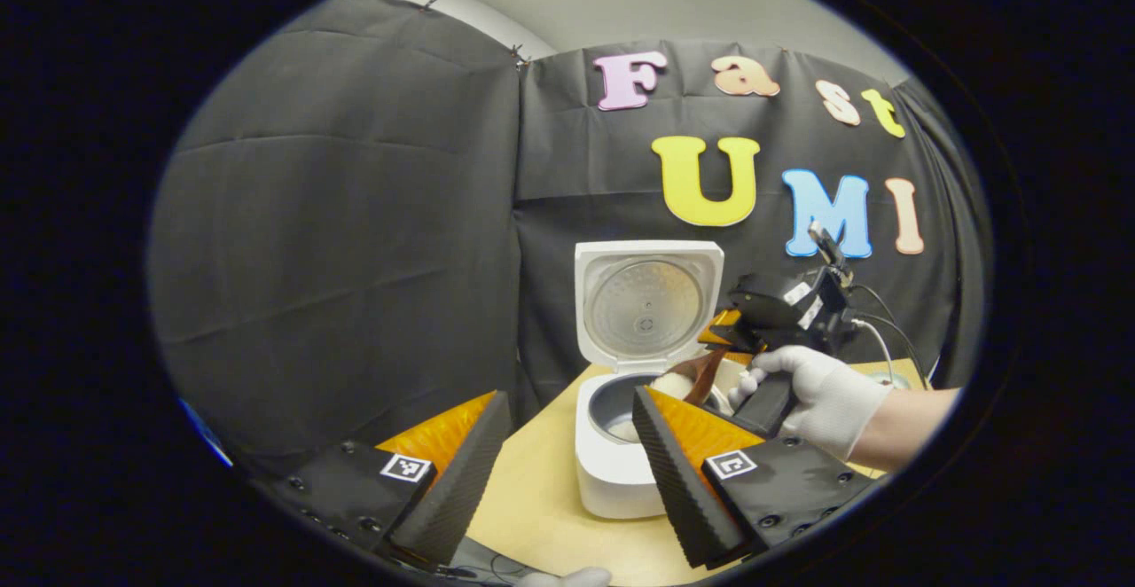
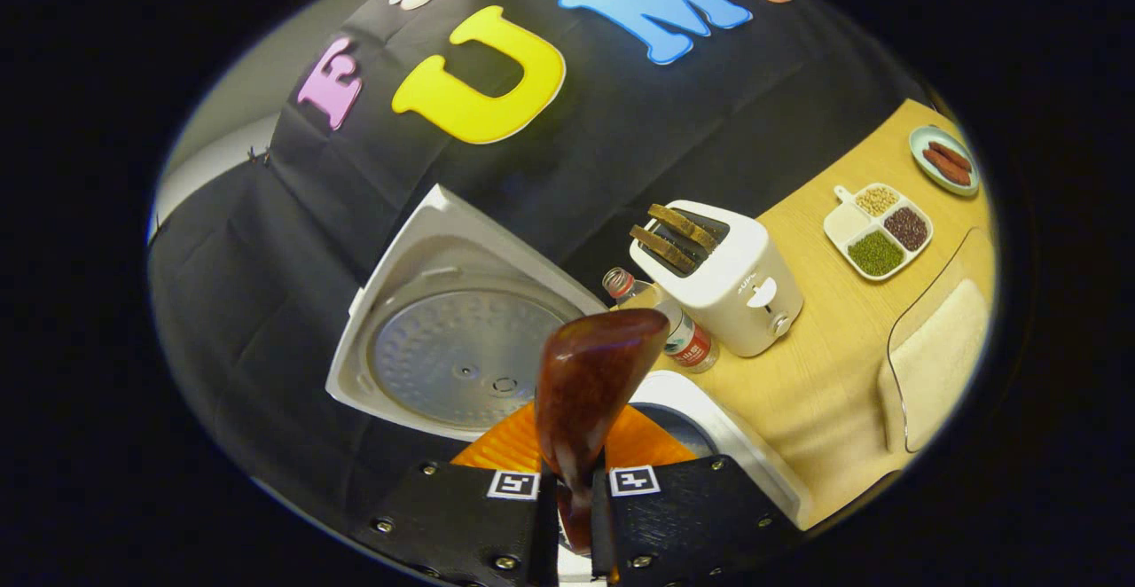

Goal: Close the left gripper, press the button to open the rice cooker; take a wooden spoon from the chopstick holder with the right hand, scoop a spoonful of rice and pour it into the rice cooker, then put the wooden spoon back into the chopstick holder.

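We had the right tongs [image 2: 574, 489] clenched on the wooden spoon [image 2: 590, 383], its length running straight ahead of them, bowl tipped over the open rice cooker [image 1: 612, 467] just below. Our left tongs [image 1: 567, 472] hung released, nearer us.

The left tool [image 1: 567, 472] hides part of the rice cooker [image 1: 612, 472].

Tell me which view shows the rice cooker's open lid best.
The left gripper view: the rice cooker lid stands upright, whole and face-on. In the right gripper view the lid is tilted, with the wooden spoon across its lower edge.
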The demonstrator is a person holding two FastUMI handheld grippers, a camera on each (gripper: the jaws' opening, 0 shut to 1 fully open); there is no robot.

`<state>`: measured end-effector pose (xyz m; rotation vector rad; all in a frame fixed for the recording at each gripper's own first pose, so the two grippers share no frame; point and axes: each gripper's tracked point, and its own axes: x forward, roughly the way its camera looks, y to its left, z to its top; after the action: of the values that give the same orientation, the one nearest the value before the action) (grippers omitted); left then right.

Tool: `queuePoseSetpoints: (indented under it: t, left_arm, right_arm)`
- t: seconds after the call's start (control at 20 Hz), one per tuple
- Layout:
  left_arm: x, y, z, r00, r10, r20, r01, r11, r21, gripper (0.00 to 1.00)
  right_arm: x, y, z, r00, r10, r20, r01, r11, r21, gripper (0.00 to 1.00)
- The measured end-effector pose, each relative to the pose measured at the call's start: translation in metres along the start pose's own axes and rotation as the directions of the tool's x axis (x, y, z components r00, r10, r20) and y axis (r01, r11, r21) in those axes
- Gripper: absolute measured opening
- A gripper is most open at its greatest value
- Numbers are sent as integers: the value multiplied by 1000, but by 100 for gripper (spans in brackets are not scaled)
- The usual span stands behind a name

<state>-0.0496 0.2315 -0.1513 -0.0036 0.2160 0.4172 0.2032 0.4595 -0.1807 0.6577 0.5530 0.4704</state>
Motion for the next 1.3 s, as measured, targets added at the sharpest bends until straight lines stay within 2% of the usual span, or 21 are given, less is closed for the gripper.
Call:
queuePoseSetpoints:
  t: [0.15,0.25,0.5,0.65,0.8,0.95,1.0,1.05,1.1,1.2,1.3]
  left_arm:
    - [-2,6,-4,1000,16,-3,-16,1000,11,97]
    - [-5,9,-10,1000,22,-6,-22,1000,15,97]
    - [-8,13,-16,999,34,-11,-34,999,21,97]
    - [-9,14,-18,999,36,-12,-36,999,20,96]
    - [-12,12,-14,999,36,-6,-36,999,21,96]
    - [-11,10,-14,999,36,-5,-36,999,26,97]
    - [-10,10,-14,999,35,-5,-35,999,27,97]
    - [-11,9,-13,999,34,-3,-34,999,28,97]
    - [-12,8,-12,999,33,-2,-33,999,29,97]
    - [-11,8,-12,999,36,-2,-36,999,28,97]
    - [-12,9,-12,999,37,-5,-37,999,28,97]
  right_arm:
    - [4,-3,1,998,-32,49,40,985,-168,14]
    - [6,4,6,995,-23,94,48,962,-270,15]
    - [2,34,12,985,33,172,65,842,-535,14]
    - [-5,51,9,974,88,207,80,724,-685,14]
    - [-10,67,-1,966,150,212,87,581,-809,14]
    - [-10,74,-12,963,191,193,82,473,-877,14]
    - [-12,74,-18,966,194,169,74,419,-905,14]
    - [-7,75,-21,967,202,156,67,386,-920,14]
    - [-9,79,-21,965,214,152,60,385,-921,14]
    - [-12,78,-16,964,220,152,47,419,-907,14]
    - [-16,78,-13,962,223,155,47,424,-905,14]
